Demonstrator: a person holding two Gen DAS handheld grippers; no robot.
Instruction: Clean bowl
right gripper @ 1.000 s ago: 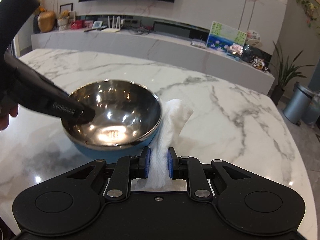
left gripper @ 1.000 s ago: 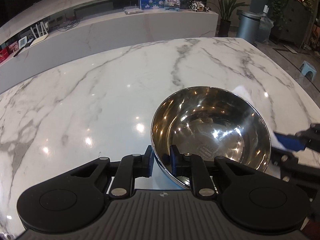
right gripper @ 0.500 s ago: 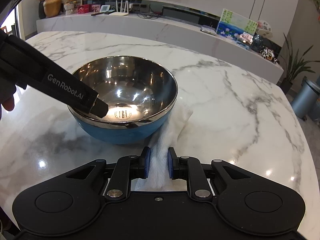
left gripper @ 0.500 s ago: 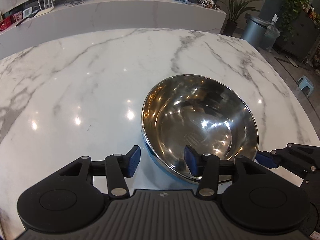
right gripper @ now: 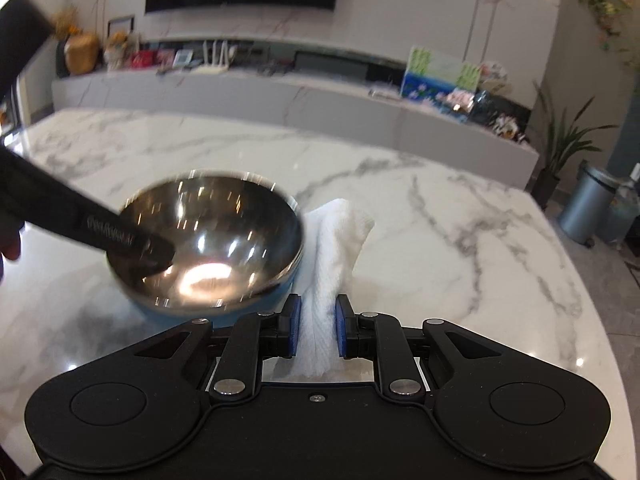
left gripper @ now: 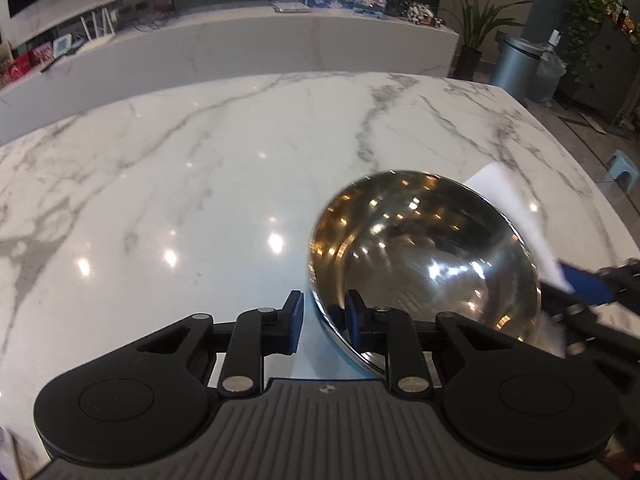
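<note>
A steel bowl with a blue outside sits on the marble table; it also shows in the right wrist view. My left gripper straddles the bowl's near rim, one finger inside and one outside, jaws close on the rim. In the right wrist view its finger reaches into the bowl from the left. My right gripper is shut on a white cloth that lies against the bowl's right side. The cloth also shows behind the bowl in the left wrist view.
A long marble counter with routers, pictures and ornaments runs behind the table. A metal bin and a potted plant stand on the floor at the right. The table's right edge is near the bowl.
My left gripper's jaws have narrowed onto the bowl's rim after being wider half a second ago. The bowl has tilted and shifted and looks blurred. The right gripper still holds the cloth.
</note>
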